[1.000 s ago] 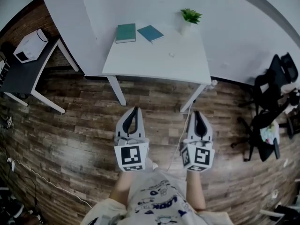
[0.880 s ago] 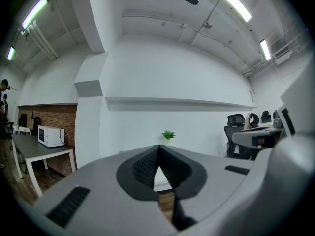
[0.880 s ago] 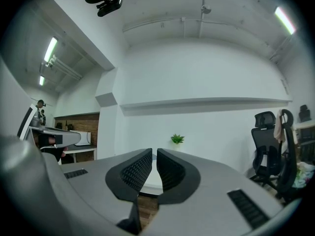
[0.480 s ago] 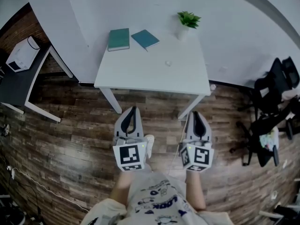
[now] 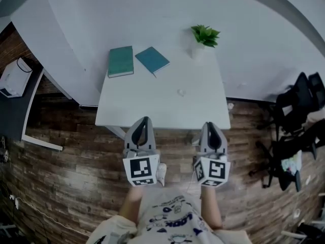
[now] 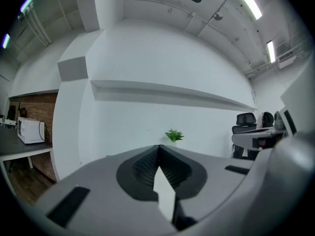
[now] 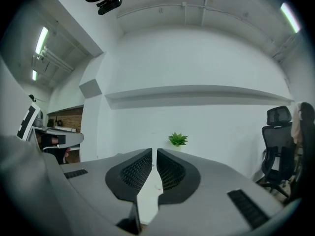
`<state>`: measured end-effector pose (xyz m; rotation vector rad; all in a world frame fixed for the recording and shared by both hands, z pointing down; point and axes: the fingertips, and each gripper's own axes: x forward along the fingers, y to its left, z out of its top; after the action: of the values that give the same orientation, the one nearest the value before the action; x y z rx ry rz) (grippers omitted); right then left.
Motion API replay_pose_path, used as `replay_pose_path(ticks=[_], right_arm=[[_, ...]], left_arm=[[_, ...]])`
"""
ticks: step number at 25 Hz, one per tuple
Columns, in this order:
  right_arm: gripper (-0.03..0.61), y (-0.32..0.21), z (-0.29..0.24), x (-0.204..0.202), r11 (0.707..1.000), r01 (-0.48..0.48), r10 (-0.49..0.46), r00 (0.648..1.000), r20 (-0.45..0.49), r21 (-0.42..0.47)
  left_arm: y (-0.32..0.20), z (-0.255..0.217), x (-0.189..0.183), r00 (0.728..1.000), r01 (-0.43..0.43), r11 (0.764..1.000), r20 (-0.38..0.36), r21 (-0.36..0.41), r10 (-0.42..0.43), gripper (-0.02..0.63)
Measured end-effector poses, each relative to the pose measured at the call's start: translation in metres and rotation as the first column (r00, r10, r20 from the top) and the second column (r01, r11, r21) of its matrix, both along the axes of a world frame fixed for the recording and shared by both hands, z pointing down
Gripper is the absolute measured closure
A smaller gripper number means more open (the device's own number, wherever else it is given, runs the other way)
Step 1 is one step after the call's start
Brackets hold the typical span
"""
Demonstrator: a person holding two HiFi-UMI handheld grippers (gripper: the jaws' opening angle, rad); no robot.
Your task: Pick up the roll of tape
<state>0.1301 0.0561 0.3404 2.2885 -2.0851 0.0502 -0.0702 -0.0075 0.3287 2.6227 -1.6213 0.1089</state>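
A small pale roll of tape [image 5: 181, 92] lies on the white table [image 5: 127, 111], right of its middle. My left gripper [image 5: 146, 120] and right gripper [image 5: 210, 124] are held level side by side, with their tips over the table's near edge and the roll some way ahead between them. Both are shut and empty. In the left gripper view the left gripper [image 6: 158, 147] has its jaws together. In the right gripper view only a thin slit shows at the right gripper [image 7: 154, 150]. The roll cannot be made out clearly in either gripper view.
Two teal books [image 5: 120, 61] [image 5: 152, 59] lie at the table's far left, and a small potted plant [image 5: 204, 34] stands at its far right. A dark side table with a white microwave [image 5: 12, 79] is at the left. Black office chairs [image 5: 299, 111] stand at the right.
The table has drawn much closer in the head view. Both grippers, still shut and side by side, went from over the wooden floor to the table's near edge.
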Motion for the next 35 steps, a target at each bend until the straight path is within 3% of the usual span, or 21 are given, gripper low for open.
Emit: replay_pose_path(ticks=[6,13,19,24,28,31,35], right_arm=[[0.549,-0.066,0.009,0.011,0.999,-0.021,0.021,1.0,0.006,-0.034],[0.548,-0.111,0.04,0.015,0.992,-0.02,0.025,0.999,0.038,-0.126],[0.548,-0.159,0.064,0.022,0.977,0.041,-0.035,0.999,0.032,-0.21],[0.548,-0.191,0.095,0.034,0.959,0.083,-0.081,0.997,0.021,-0.272],[0.545,-0.204,0.127,0.042,0.918,0.123,-0.123,0.992,0.024,-0.377],[0.471,-0.219,0.151,0.044,0.884,0.165,-0.161,0.986,0.048,-0.438],[0.449,-0.235,0.181,0.043,0.834,0.209,-0.211,0.976,0.055,-0.51]], left_arm=[[-0.071,0.007,0.013,0.999,-0.029,1.0,0.035,-0.011,0.03,0.612],[-0.11,0.032,0.018,0.998,-0.032,0.996,0.055,-0.077,0.036,0.612],[-0.148,0.055,0.027,0.998,0.004,0.99,0.058,-0.141,0.004,0.612],[-0.172,0.081,0.04,0.994,0.019,0.984,0.108,-0.179,0.001,0.612],[-0.181,0.108,0.048,0.992,0.047,0.97,0.125,-0.237,-0.018,0.612],[-0.191,0.128,0.054,0.99,0.064,0.956,0.136,-0.287,-0.026,0.612],[-0.203,0.15,0.063,0.989,0.081,0.936,0.146,-0.342,-0.033,0.612]])
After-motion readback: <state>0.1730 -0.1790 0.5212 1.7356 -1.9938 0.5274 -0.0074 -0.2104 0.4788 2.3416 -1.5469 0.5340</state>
